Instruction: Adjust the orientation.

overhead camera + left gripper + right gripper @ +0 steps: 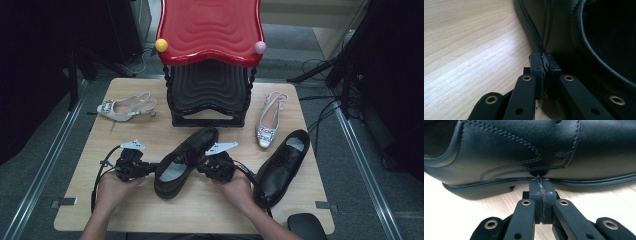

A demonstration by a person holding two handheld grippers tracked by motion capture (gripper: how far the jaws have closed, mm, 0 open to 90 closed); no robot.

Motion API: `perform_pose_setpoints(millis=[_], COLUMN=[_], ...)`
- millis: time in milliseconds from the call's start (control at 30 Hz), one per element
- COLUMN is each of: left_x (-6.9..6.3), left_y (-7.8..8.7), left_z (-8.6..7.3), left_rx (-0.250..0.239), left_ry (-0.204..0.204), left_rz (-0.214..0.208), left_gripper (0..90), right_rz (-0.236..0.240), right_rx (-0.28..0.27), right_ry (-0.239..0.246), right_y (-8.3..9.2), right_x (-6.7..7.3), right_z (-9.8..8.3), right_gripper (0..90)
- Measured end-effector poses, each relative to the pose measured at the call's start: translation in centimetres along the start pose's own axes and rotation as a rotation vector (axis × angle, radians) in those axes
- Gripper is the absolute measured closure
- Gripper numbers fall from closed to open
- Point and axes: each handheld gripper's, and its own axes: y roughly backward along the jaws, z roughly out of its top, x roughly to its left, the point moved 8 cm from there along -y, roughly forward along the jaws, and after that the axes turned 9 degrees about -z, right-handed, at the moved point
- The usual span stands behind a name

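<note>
A black leather shoe [186, 159] lies at the table's middle, toe pointing to the far right. My left gripper [151, 169] is shut, its tips against the shoe's left side near the heel opening. In the left gripper view the shut gripper [544, 57] meets the shoe [564, 30] at a stitched seam by the sole edge. My right gripper [202, 167] is shut too and touches the shoe's right side. In the right gripper view its closed tips [540, 180] rest at the welt of the shoe [549, 145]. Nothing shows between either pair of jaws.
A second black shoe [283, 165] lies to the right. One beige slingback heel [125, 107] sits at the back left, another [270, 120] at the back right. A red and black shoe rack [210, 60] stands at the back of the wooden table [200, 210].
</note>
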Motion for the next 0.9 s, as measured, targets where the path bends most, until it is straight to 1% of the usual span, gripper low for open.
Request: perform_pose_setpoints(millis=[200, 300, 433, 500, 567, 833, 900], left_x=[-0.5, -0.9, -1.4, -1.6, -1.9, -3.0, -3.1], left_y=[-0.1, -0.2, -0.4, -0.5, -0.7, -1.4, -1.4], left_z=[-0.2, -0.2, -0.4, -0.4, -0.4, -0.5, -0.5], left_rx=[0.009, 0.013, 0.026, 0.029, 0.035, 0.066, 0.072], left_ry=[-0.013, -0.011, -0.022, -0.032, -0.051, -0.095, -0.109], left_rz=[-0.004, -0.017, -0.031, -0.03, -0.028, -0.066, -0.066], left_gripper=[87.9, 88.3, 88.3, 88.3, 88.3, 88.3, 87.9], right_rz=[0.0, -0.002, -0.009, -0.012, -0.016, -0.028, -0.028], right_rx=[0.004, 0.006, 0.008, 0.01, 0.009, 0.009, 0.013], right_ry=[0.003, -0.001, -0.005, -0.01, -0.008, -0.01, -0.014], right_y=[-0.1, -0.1, 0.0, 0.0, 0.0, 0.3, 0.3], right_x=[0.0, -0.1, -0.3, -0.5, -0.6, -1.1, -1.2], right_z=[0.1, 0.1, 0.2, 0.2, 0.2, 0.2, 0.2], right_gripper=[90.0, 90.0, 90.0, 90.0, 90.0, 90.0, 90.0])
